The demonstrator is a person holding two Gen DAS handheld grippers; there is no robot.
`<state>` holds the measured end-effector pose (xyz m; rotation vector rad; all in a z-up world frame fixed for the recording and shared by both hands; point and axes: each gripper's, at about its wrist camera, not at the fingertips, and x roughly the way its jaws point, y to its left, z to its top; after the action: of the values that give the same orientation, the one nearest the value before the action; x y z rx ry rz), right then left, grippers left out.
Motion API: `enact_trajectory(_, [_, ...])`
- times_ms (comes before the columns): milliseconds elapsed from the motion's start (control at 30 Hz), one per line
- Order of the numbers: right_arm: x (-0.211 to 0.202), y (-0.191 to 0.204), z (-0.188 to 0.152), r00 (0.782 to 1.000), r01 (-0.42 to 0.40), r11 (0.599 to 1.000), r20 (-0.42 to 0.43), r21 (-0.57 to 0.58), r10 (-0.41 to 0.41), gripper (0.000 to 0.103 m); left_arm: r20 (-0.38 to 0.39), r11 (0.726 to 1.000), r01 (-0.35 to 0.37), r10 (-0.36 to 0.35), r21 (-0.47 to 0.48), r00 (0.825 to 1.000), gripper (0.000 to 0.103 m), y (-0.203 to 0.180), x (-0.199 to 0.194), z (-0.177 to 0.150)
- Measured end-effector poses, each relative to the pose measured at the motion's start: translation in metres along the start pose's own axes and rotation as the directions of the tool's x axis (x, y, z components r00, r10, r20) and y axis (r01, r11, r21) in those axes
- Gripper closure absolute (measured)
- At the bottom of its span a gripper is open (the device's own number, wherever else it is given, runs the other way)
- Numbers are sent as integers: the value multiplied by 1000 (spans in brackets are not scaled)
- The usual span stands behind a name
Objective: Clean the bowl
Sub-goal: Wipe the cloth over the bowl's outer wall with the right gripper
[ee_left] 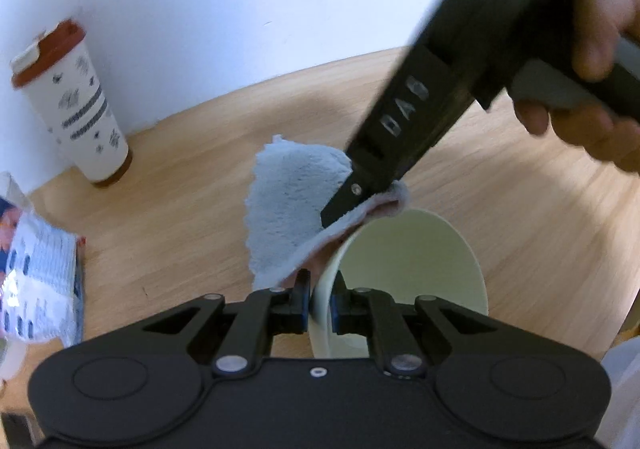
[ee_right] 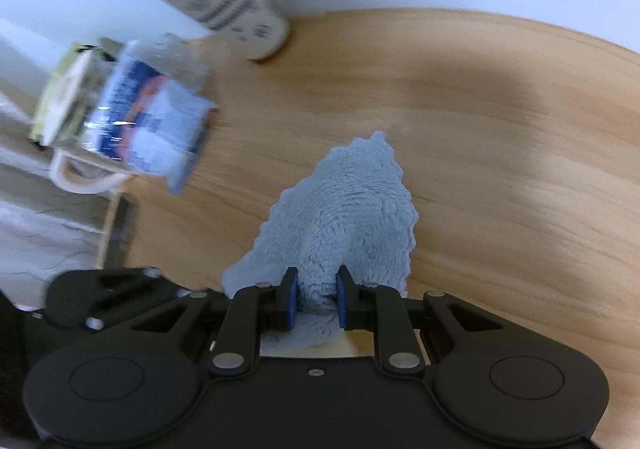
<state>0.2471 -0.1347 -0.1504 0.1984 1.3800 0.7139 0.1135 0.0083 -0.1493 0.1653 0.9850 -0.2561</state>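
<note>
Seen first from the left wrist camera, the left gripper (ee_left: 319, 303) pinches the near rim of a pale green bowl (ee_left: 416, 265), one blue-padded finger outside the wall and one inside. The bowl is tipped up on its edge above a light wooden table (ee_left: 180, 185), its hollow turned to the right, which looks meant to hold it steady and open for wiping. Reaching in from the upper right, the right gripper (ee_left: 340, 209) is held by a bare hand (ee_left: 600, 61). Its dark tip is clamped on a fluffy pale blue cloth (ee_left: 288, 201), which drapes over the bowl's far rim and hangs down the outside; the cloth touches the rim there. At the far left, against a white wall, stands a tall white cup with a rust-red lid (ee_left: 76, 105), and a blue and white plastic packet (ee_left: 44, 281) lies nearer, well apart from the bowl.

From the right wrist camera, heavily blurred, the right gripper's two fingers are closed on a bunched fold of the cloth, the rest fanning forward over the table. A sliver of pale surface below the fingers may be the bowl; it is too small to tell. The wiping appears to be under way, working along the rim.
</note>
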Motion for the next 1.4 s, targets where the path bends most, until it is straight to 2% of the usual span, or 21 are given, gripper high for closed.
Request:
enact_trajectory(67, [2,3,0,1000,10,1000,-2,-18,-10,81,2,1000,10,-10,-22,1000,93,3,-1,-2])
enact_trajectory(167, [2,-11,-3,1000,24,999,-19,21,-24,81,-1,999,-2,2,-32,1000,94,5,0,-5])
enact_trajectory(300, [9,-41,-23,995,69,994,-81,83,-63,81,-22,997,-10,8,-79,1000,95,14,3,-9])
enact_trajectory(433, [11,-57,-46,996,21,985,-88,169,-6,81,-27,994,-2,-1,-112,1000,95,22,3,-14])
enact_trajectory(533, [10,-58,-46,998,-1,976,-62,216,15,81,-34,993,-6,2,-118,999,95,24,3,-17])
enact_trajectory(667, [10,-54,-35,1000,-8,975,-28,224,15,81,-39,991,-5,0,-131,999,95,27,1,-21])
enact_trajectory(833, [11,-42,-19,996,-87,964,38,252,80,81,-49,987,-3,-5,-159,999,95,32,2,-24])
enact_trajectory(1033, [25,-34,-15,995,-99,962,26,254,95,81,-67,978,-11,-3,-209,998,93,40,3,-31])
enact_trajectory(1267, [21,-50,-39,995,-79,957,-35,278,93,81,-91,961,-15,-11,-277,996,92,49,5,-40])
enact_trajectory(1400, [22,-50,-55,994,-75,956,-61,283,96,81,-99,961,-5,-24,-278,995,92,51,5,-38])
